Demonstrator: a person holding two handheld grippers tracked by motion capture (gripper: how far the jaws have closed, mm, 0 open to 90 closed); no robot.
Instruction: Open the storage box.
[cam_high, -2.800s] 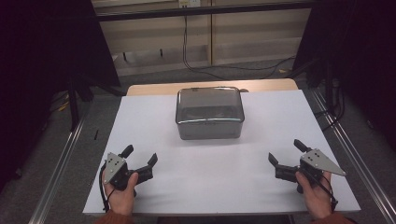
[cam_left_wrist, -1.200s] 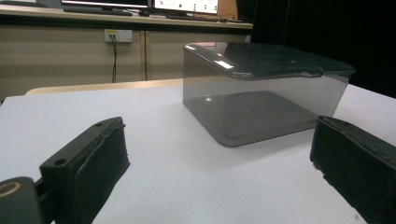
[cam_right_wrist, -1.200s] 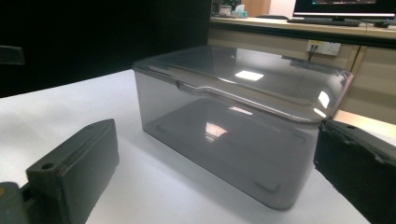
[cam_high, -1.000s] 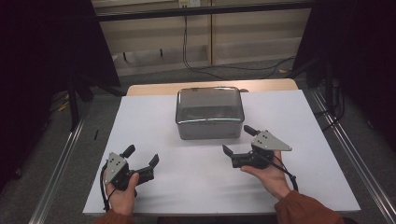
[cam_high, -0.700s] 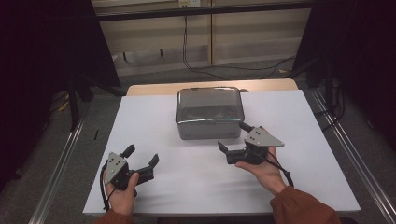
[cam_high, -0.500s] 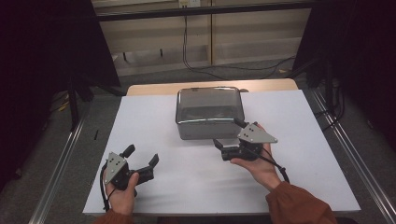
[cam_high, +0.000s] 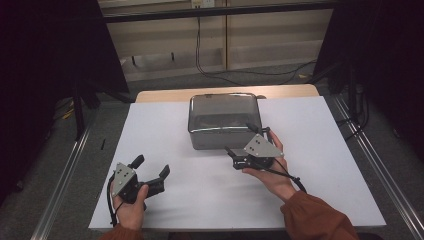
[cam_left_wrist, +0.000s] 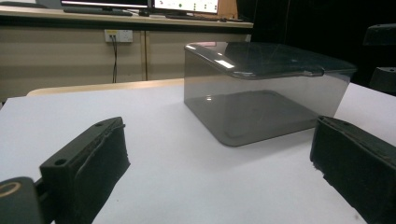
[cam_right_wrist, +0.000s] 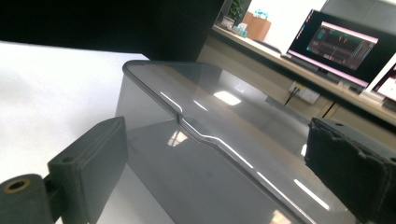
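smoky grey plastic: a lidded box (cam_high: 223, 120) of see-through dark plastic stands on the white table top (cam_high: 310, 145), toward the far middle of the sheet.
box lid: closed and seated on the box; in the right gripper view its rim shows a small raised lip along the near edge (cam_right_wrist: 196, 130).
right gripper (cam_high: 243, 141): held in the right hand (cam_high: 270, 172) just in front of the box's near right corner — one jaw tip reaches up beside the box's front wall, the other lies lower on the table side.
right jaws: spread wide, nothing between the pads; whether the far tip touches the box cannot be told from the high view.
right gripper view: the box's lid edge runs across between the two black jaws, close up.
left gripper (cam_high: 150, 170): held in the left hand (cam_high: 131, 207) near the front left of the table, well apart from the box.
left jaws: wide apart and empty — resting low over the white surface.
left gripper view: the box (cam_left_wrist: 261, 88) stands ahead and a little to the right, farther off between the jaws.
background: monitors (cam_right_wrist: 336, 42) on a bench behind the table.
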